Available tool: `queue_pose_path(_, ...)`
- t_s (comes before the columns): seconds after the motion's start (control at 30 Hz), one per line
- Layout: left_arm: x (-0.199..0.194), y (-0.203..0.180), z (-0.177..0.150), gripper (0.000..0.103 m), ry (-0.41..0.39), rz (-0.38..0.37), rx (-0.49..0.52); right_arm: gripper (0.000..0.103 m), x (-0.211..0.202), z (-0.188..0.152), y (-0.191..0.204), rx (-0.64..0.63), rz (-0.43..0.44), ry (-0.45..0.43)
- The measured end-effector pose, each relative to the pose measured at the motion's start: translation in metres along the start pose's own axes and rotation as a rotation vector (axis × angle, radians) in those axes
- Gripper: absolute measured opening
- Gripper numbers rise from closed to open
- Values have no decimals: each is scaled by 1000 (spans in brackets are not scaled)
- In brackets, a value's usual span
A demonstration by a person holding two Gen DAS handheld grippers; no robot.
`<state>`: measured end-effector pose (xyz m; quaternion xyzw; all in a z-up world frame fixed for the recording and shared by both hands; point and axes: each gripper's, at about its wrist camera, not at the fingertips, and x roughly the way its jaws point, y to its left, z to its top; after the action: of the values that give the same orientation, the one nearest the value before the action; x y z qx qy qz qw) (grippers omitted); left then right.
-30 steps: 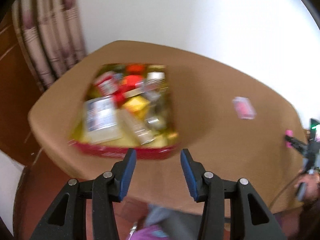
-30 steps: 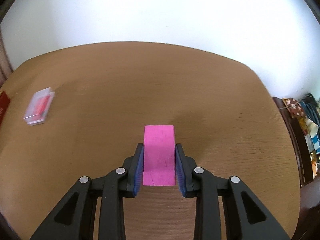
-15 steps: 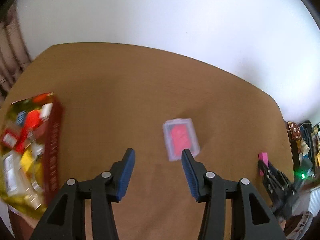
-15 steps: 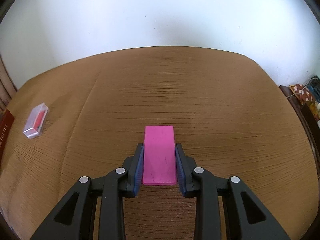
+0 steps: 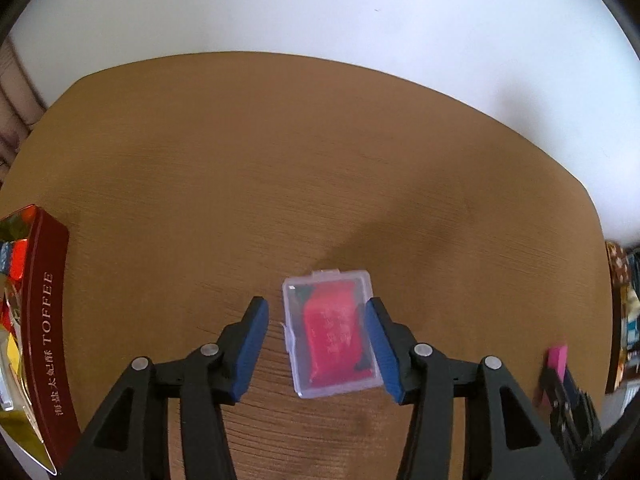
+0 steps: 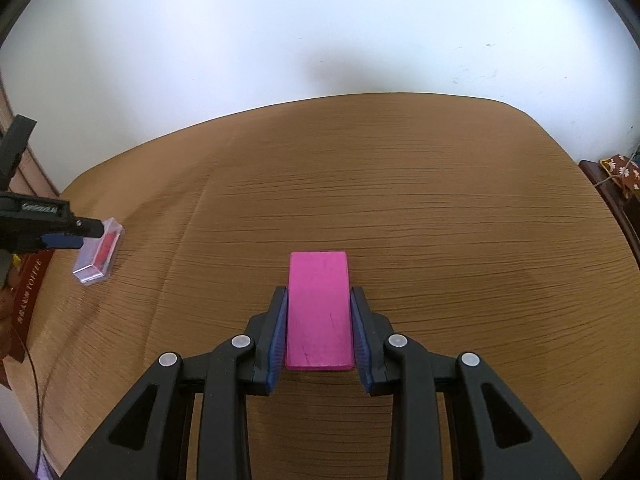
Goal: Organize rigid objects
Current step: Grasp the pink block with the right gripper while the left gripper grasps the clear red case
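Observation:
A clear plastic case with a red insert (image 5: 330, 330) lies on the brown table (image 5: 280, 160). My left gripper (image 5: 316, 320) is open, its jaws on either side of the case, the right pad close to its edge. The case also shows in the right wrist view (image 6: 98, 256), with the left gripper (image 6: 64, 236) over it. My right gripper (image 6: 319, 312) is shut on a flat pink block (image 6: 319, 308), held just above the table. The block and right gripper show small in the left wrist view (image 5: 556, 360).
A dark red "TOFFEE" box (image 5: 44, 340) filled with several small packages stands at the table's left edge; its side shows in the right wrist view (image 6: 28, 292). A white wall lies behind the table. Cluttered furniture stands past the right edge (image 6: 620, 172).
My left gripper swung right from the toffee box and came down around the clear case. My right gripper lowered slightly, still holding the pink block.

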<state>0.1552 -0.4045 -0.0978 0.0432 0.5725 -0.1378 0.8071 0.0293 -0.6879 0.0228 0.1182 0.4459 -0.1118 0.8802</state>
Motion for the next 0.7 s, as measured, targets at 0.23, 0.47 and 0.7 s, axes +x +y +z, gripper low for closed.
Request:
queue_pose_path(0.23, 19, -15, 1, 55, 56, 15, 55, 28, -4, -2, -3, 3, 13, 0)
queue_pose_path(0.47, 30, -5, -12, 55, 53, -29, -7, 29, -5, -3, -6, 6, 19, 4)
queue_pose_path(0.7, 23, 12, -20, 54, 37, -74, -13, 29, -5, 0, -7, 2, 13, 9)
